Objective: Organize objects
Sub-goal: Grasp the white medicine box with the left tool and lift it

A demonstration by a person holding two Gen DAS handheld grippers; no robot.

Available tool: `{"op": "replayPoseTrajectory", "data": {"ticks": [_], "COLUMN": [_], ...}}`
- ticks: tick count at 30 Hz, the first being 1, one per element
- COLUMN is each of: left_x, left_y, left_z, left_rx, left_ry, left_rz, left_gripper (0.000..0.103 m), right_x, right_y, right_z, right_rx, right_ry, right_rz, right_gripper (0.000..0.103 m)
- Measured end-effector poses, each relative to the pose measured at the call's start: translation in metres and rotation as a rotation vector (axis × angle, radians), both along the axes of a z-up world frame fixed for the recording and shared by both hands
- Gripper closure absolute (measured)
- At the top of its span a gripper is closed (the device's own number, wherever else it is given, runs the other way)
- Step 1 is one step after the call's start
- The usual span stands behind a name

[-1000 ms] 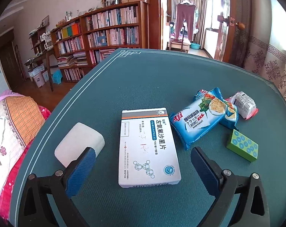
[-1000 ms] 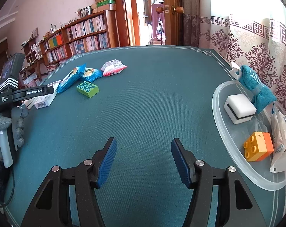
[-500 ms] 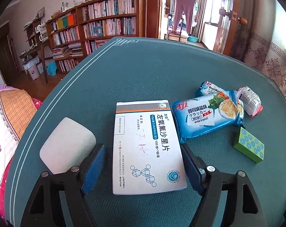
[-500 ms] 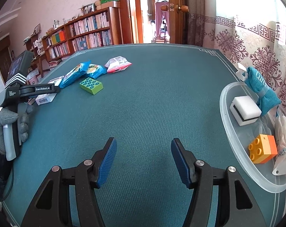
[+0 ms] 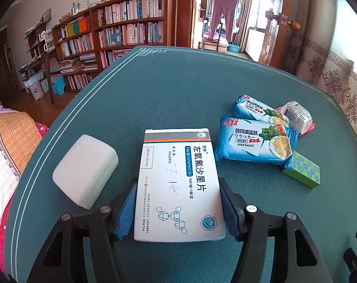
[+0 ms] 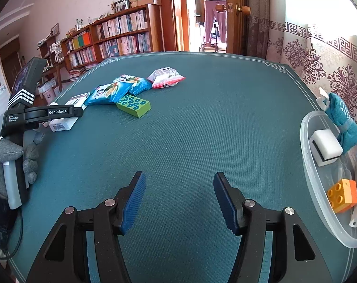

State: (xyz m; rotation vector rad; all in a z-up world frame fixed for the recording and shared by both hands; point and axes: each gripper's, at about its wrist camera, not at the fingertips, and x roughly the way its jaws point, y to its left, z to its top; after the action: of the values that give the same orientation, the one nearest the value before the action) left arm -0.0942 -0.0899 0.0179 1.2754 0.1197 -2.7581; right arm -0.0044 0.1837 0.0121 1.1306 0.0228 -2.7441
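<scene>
White cardboard is filling the gap of my left gripper [image 5: 178,208]: I am closing its jaws on the medicine box [image 5: 178,184], whose long sides are lying along the blue pads [image 5: 125,214], which look to be right at its edges, though I cannot tell how firmly they are pressing. I am worrying that the thin carton is going to buckle or twist out if I am squeezing only its near end, since most of it is reaching past the fingertips. I am also watching the white foam block [image 5: 85,171] just beside the left finger, which I could be nudging as I lift. Beyond lie the blue cracker packs [image 5: 252,141] and a green block [image 5: 301,169]. I am keeping my right gripper [image 6: 179,202] half apart and empty over the green tablecloth [image 6: 202,129], with the clear bin [image 6: 307,165] off to its right.
</scene>
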Motion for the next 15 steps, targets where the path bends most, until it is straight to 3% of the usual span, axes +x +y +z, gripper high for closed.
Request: {"op": "replayPoseTrajectory", "data": {"ticks": [15], "left_x": [0.035], "left_y": [0.011], "left_z": [-0.004], "left_rx": [-0.014], "left_ry": [-0.016], "left_rz": [-0.068], "left_gripper": [0.036], "right_x": [-0.019], "right_y": [-0.018], "right_z": [-0.003], "right_rx": [-0.011], "right_ry": [-0.036], "right_rz": [0.026], "right_gripper": [0.042]}}
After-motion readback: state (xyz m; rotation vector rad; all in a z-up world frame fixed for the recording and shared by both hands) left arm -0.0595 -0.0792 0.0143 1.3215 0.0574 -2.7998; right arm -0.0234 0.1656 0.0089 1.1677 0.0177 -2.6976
